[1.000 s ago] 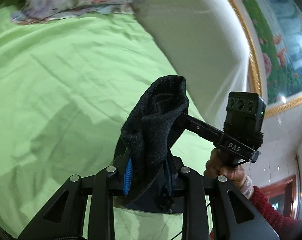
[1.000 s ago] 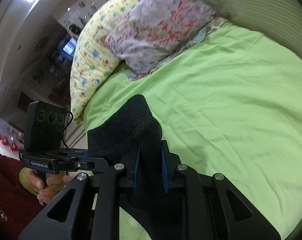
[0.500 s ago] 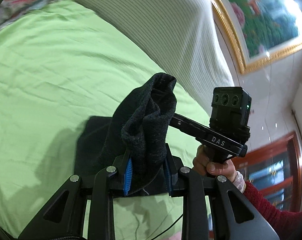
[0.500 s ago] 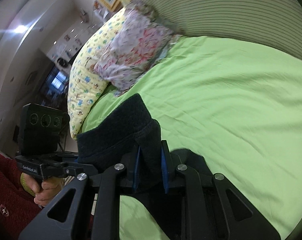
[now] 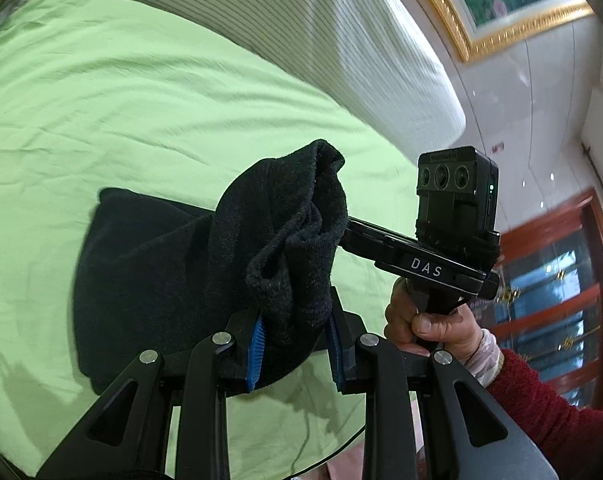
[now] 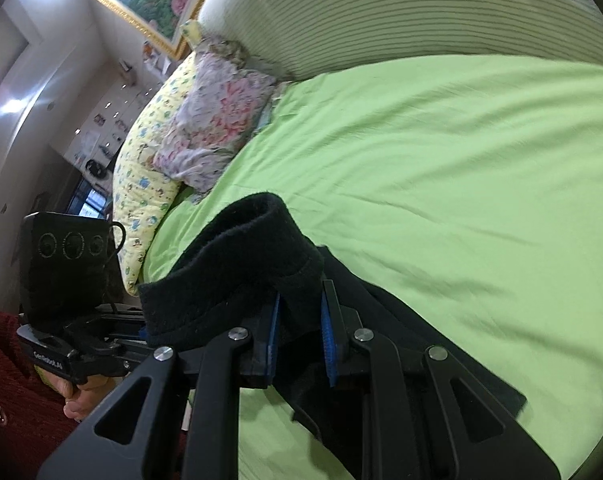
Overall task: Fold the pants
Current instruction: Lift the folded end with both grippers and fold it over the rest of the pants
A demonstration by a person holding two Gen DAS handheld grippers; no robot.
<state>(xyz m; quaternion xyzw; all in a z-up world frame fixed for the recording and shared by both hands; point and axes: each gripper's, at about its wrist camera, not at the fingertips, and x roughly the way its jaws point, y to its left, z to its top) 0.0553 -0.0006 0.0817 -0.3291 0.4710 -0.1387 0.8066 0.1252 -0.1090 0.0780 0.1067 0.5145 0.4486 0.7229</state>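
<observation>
Holding one edge of the pants above the bed

Gripping the same dark edge from both ends, the left tongs [image 5: 295, 350] and the right tongs [image 6: 299, 344] are each clenched on a bunched fold of the pants [image 5: 161, 276]. The held edge is raised; the rest of the pants lies on the bed [image 5: 149, 92], below and beyond the tongs.

The likeliest trouble is an uneven fold. The fabric is thick and knitted, and each bite takes in a wad of it, not a flat layer, so a layer could slide out of one bite, or the edge could land crooked if one hand travels further than the other. The slack between the two bites could also sag and crease under the fold. The green sheet is loose and wrinkled, and dragging fabric over it might ruck it up.

Beyond the pants the bed ends at a pale striped headboard [image 5: 341, 40]. Left of the headboard lie a floral pillow [image 6: 213, 120] and a yellow printed one [image 6: 141, 184]. Above the headboard hangs a gold-framed picture [image 5: 501, 4].
</observation>
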